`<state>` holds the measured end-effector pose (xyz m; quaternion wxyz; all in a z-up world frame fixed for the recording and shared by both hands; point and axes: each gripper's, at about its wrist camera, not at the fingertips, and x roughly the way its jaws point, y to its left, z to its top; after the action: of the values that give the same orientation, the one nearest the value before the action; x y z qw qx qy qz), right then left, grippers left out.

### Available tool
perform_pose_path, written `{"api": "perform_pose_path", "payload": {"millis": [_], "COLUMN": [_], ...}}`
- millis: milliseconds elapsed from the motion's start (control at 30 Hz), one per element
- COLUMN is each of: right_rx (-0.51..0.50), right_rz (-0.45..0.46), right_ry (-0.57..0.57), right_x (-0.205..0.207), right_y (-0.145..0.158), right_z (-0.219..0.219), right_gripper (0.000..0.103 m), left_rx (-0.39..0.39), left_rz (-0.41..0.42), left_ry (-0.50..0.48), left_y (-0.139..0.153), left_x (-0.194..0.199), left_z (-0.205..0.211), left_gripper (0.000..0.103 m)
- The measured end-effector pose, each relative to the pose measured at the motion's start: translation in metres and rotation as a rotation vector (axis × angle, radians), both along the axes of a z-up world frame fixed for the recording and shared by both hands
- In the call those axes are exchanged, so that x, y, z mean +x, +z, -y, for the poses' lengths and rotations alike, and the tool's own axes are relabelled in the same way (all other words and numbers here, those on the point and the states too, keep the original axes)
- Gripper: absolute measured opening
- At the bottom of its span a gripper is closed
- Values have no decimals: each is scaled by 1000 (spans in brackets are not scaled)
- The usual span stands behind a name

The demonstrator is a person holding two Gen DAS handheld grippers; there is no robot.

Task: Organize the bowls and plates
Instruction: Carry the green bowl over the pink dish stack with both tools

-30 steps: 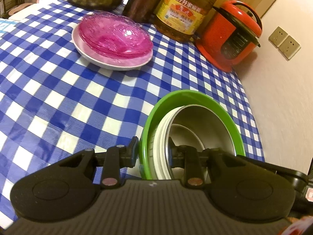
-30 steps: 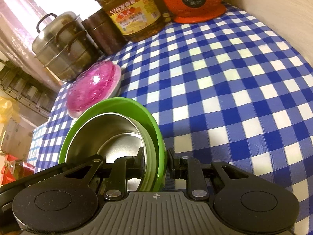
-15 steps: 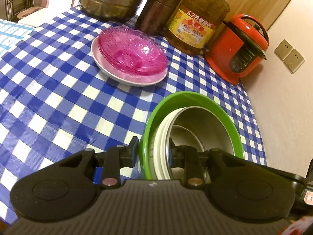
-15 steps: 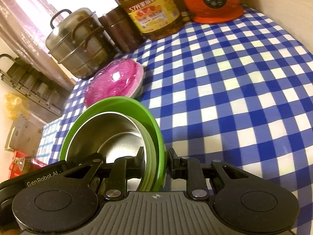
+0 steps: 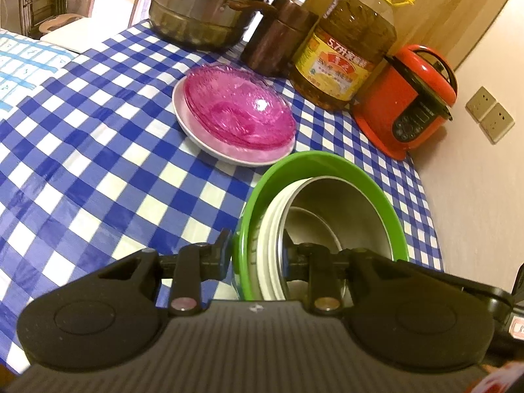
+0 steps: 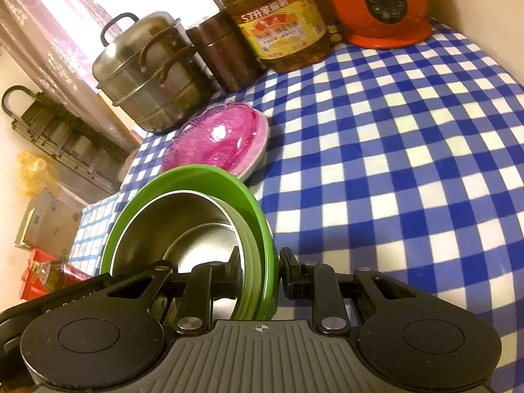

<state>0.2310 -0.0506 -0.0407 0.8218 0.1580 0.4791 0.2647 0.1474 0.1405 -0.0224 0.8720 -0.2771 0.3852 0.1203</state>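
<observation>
The pink plates (image 5: 237, 111) have slid lower in frame; I keep both hand-held grippers, left (image 5: 257, 255) and right (image 6: 258, 270), clamped evenly on the bowl stack (image 5: 327, 196), level.

I am in a home kitchen: steamer pot (image 5: 199, 6), oil jug (image 5: 347, 49), rice cooker (image 5: 409, 98) on my checked worktop (image 5: 82, 170).

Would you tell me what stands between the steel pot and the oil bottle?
A brown canister stands between the steel pot and oil bottle, shown in both views.
</observation>
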Motion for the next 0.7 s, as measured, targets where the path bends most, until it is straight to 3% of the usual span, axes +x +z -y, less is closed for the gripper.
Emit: {"api": "perform_pose_path", "payload": {"millis": [700], "right_rx": [44], "right_rz": [59], "right_ry": [21], "right_x": [60], "right_y": [22], "right_z": [-46], "right_gripper": [23], "left_rx": [27], "left_rz": [54], "left_ry": [20], "left_y": [23], "left_x": [55], "left_z": [-44], "left_gripper": [25]}}
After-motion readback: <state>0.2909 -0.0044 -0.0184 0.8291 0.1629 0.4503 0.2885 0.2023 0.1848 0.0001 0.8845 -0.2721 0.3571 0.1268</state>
